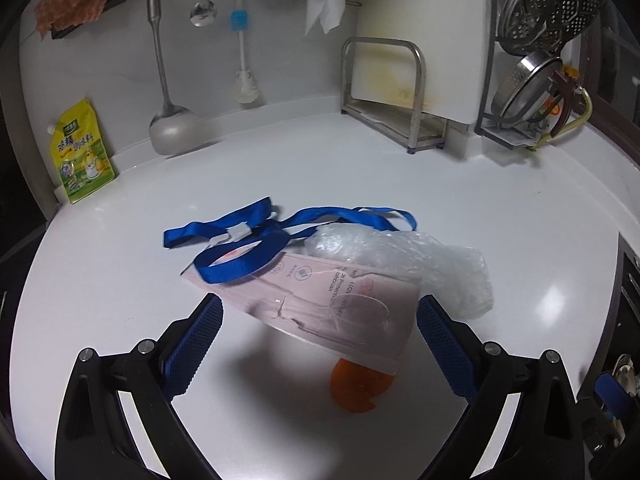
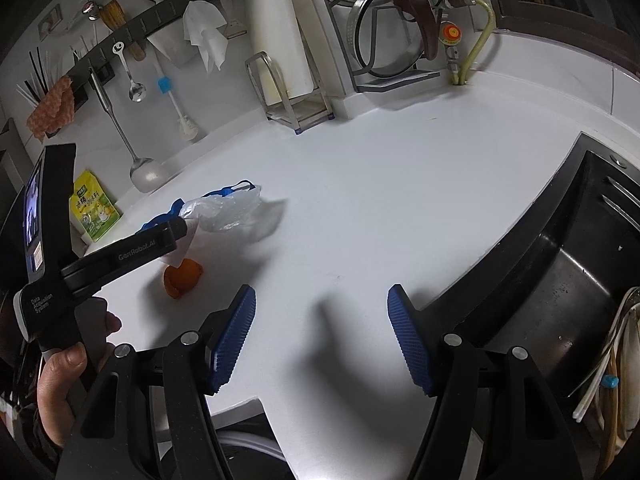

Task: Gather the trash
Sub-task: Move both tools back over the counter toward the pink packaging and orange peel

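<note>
A small heap of trash lies on the white counter (image 1: 480,200). It holds a flat pink package (image 1: 340,320), a blue lanyard (image 1: 240,264) draped over it, and a crumpled clear plastic bag (image 1: 420,260) behind. The package is tilted, with its near corner over an orange peel (image 1: 358,390). My left gripper (image 1: 319,300) is open, one pad on each side of the package; I cannot tell whether they touch it. In the right wrist view, the bag (image 2: 228,210) and peel (image 2: 182,278) are at the left. My right gripper (image 2: 322,290) hangs open over bare counter with nothing between its pads.
A yellow pouch (image 1: 82,152) and a ladle (image 1: 172,128) stand by the back wall at left. A metal board rack (image 1: 400,120) and a lid rack (image 1: 532,92) are at back right. A dark sink (image 2: 560,280) opens on the right. A hand (image 2: 64,380) holds the left gripper's handle.
</note>
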Action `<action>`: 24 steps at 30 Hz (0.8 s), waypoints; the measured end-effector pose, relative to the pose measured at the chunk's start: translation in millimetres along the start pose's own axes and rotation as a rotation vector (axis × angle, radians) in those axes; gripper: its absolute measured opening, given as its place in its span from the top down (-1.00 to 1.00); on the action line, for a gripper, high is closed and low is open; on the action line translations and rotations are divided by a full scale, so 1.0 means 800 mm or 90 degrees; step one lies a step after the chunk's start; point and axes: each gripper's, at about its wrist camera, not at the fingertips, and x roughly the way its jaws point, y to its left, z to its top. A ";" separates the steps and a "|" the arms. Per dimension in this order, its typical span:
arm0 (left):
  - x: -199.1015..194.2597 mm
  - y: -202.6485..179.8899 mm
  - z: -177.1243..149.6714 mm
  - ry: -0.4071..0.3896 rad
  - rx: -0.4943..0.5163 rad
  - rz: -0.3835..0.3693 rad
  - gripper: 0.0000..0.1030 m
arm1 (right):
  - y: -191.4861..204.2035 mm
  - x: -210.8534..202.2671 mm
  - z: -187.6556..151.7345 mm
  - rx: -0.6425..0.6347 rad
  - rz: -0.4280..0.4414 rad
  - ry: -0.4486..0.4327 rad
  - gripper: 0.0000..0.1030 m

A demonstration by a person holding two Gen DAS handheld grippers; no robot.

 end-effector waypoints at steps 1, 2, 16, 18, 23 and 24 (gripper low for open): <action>0.000 0.003 -0.002 0.002 -0.002 0.003 -0.85 | 0.000 0.000 0.000 0.000 0.001 -0.001 -0.28; -0.001 0.009 -0.004 0.004 -0.006 0.005 -0.85 | 0.001 0.000 -0.001 0.000 0.001 0.000 -0.28; -0.041 0.116 -0.047 -0.003 -0.059 0.061 -0.85 | 0.027 0.004 -0.010 -0.037 0.001 0.013 -0.28; -0.049 0.135 -0.054 -0.002 -0.067 0.074 -0.85 | 0.033 0.003 -0.013 -0.043 0.001 0.014 -0.28; -0.069 0.184 -0.076 0.000 -0.088 0.095 -0.85 | 0.052 0.007 -0.019 -0.051 0.016 0.020 -0.28; -0.071 0.189 -0.078 0.000 -0.088 0.095 -0.85 | 0.058 0.008 -0.020 -0.053 0.022 0.020 -0.28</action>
